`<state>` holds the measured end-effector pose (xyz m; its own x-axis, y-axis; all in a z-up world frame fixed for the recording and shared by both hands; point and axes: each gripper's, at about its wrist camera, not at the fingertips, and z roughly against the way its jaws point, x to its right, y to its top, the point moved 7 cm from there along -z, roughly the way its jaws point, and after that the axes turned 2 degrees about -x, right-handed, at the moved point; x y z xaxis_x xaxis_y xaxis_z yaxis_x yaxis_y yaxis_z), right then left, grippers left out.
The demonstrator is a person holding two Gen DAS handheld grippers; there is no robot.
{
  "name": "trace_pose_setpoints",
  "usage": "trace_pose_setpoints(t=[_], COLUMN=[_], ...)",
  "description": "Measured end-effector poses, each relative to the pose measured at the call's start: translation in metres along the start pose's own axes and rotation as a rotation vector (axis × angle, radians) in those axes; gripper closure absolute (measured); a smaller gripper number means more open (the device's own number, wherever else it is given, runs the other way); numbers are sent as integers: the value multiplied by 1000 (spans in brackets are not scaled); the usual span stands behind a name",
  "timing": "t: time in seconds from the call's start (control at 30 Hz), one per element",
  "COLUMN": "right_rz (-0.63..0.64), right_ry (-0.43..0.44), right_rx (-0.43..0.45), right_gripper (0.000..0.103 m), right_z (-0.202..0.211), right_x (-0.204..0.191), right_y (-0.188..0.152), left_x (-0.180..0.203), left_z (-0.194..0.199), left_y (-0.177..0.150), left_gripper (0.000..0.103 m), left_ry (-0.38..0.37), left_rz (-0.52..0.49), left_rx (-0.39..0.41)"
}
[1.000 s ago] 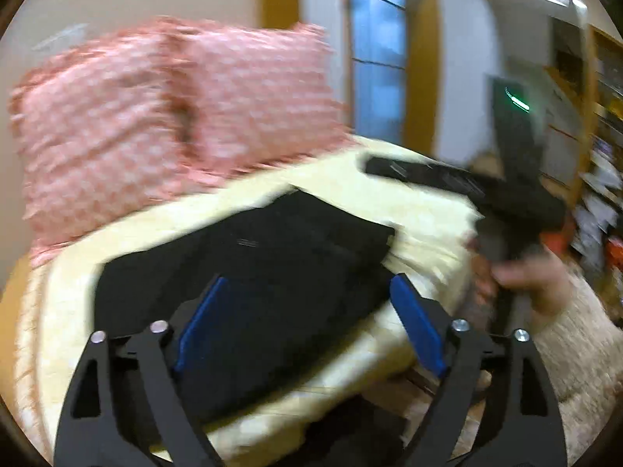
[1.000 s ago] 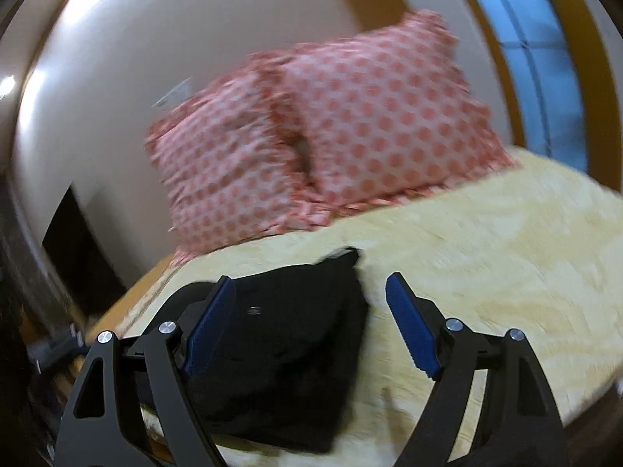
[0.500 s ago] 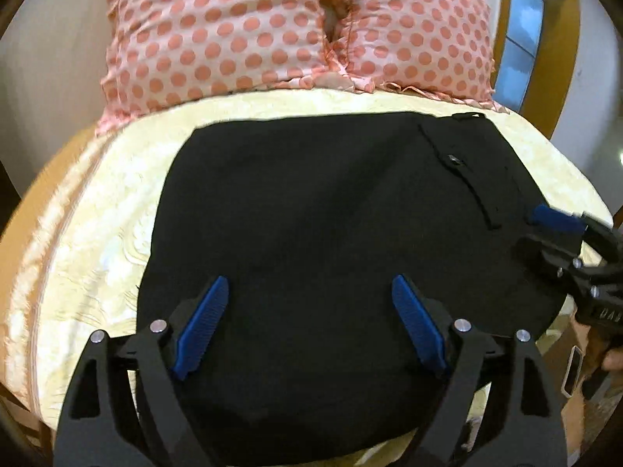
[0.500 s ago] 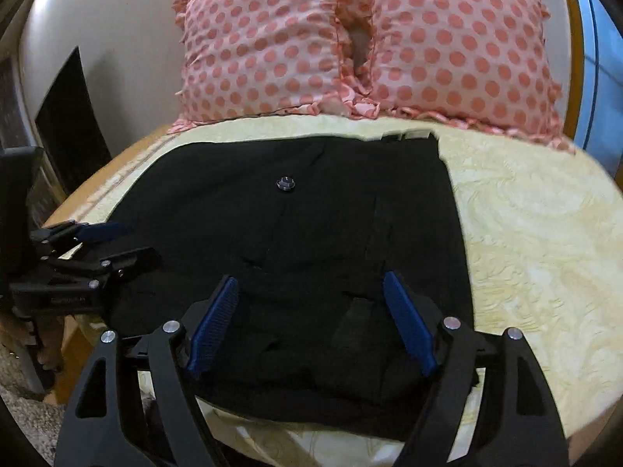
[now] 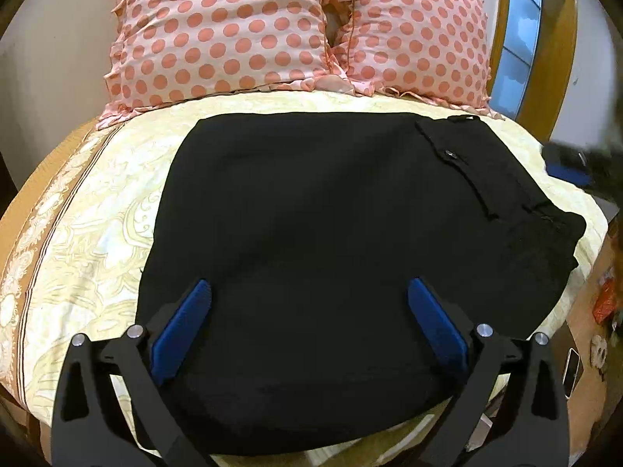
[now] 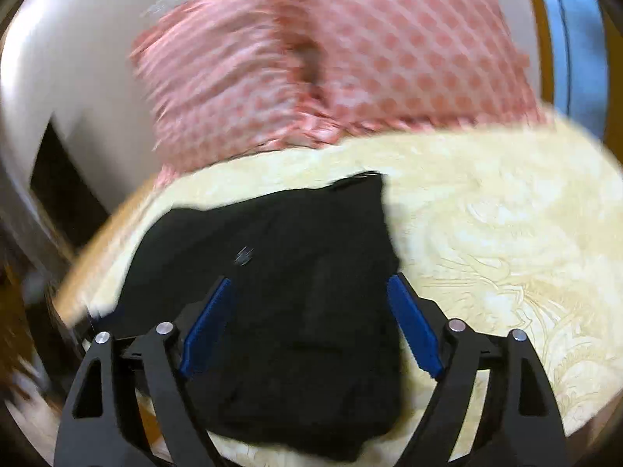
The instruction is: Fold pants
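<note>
Black pants [image 5: 331, 233] lie folded into a flat block on the bed, with a buttoned pocket toward the right side. My left gripper [image 5: 307, 292] is open and empty, hovering over the near edge of the pants. My right gripper [image 6: 311, 284] is open and empty above the right part of the pants [image 6: 292, 292]; this view is blurred by motion. The right gripper also shows as a dark blur with a blue pad at the right edge of the left wrist view [image 5: 572, 167].
Two pink polka-dot pillows [image 5: 241, 31] stand against the wall at the head of the bed. The cream patterned bedspread [image 5: 78, 241] extends left and right [image 6: 506, 233] of the pants. A window with a wooden frame [image 5: 521, 39] is at right.
The right gripper has swung away to the right, off the pants' right edge, and its view is now blurred. The left gripper has held nearly still over the pants.
</note>
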<state>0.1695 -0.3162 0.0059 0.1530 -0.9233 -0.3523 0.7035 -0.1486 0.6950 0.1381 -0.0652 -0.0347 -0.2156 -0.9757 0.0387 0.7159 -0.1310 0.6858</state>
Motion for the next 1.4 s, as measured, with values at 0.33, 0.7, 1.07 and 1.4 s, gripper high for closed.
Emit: trace_pose_setpoints(t=[0.33,0.7,1.07,1.4], right_rz=[-115,-8,71,-1], right_ry=[33,-3,22,95], right_rx=[-212,-185,-150,-188], right_gripper=[25,46,68,44], right_z=[-58,-56,-50,-62], right_x=[23,20,11,22], right_y=[1,-7,-5,-5], left_x=[2,1,-96,-98], left_z=[8,11,12,-48], left_y=[-7,-4,63,67], left_gripper=[2,2,8,19], left_ry=[-17,-48,-91,-159], left_rz=[-5,9,205,209], left_rx=[24,23,-34,-236])
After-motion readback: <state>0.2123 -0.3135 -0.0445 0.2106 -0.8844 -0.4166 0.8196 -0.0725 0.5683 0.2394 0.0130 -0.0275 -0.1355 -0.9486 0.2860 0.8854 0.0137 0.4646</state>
